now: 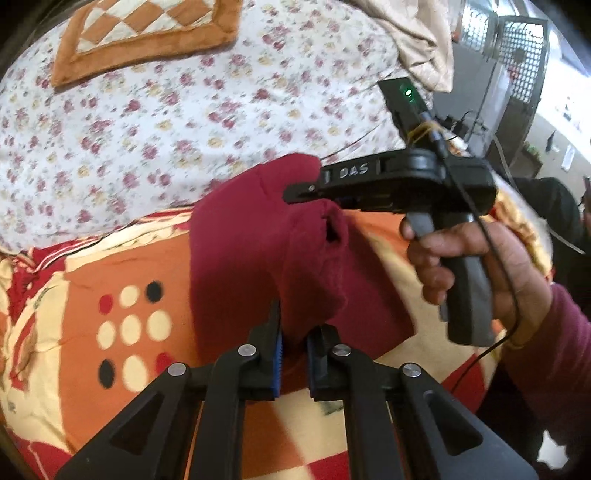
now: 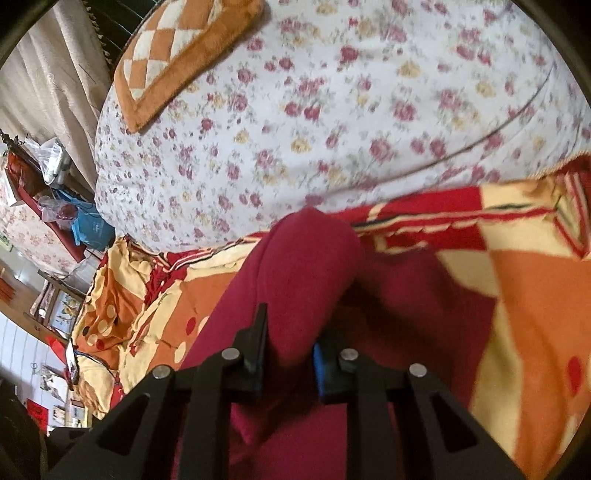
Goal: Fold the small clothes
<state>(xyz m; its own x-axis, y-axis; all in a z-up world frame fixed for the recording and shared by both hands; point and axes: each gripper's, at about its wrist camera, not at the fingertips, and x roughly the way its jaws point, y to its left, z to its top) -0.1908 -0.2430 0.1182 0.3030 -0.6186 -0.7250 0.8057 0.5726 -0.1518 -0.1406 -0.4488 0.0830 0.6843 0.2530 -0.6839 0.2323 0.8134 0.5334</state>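
Note:
A small maroon garment (image 1: 251, 258) lies bunched on an orange, red and cream blanket (image 1: 122, 280). In the left wrist view my left gripper (image 1: 299, 321) is shut on the garment's near edge, with the cloth pinched between its blue pads. Further back a hand (image 1: 465, 266) holds my right gripper (image 1: 293, 192), whose tips are closed on a raised fold of the same garment. In the right wrist view the right gripper (image 2: 291, 328) is shut on the maroon garment (image 2: 306, 266), which rises as a rounded hump between the fingers and hides what lies behind it.
A white floral sheet (image 1: 155, 122) covers the bed beyond the blanket, with an orange checked cushion (image 1: 144, 33) at its far end. A beige curtain (image 2: 48, 74) and cluttered shelves (image 2: 55, 192) are off the bed's side. A metal mesh unit (image 1: 517, 55) stands far right.

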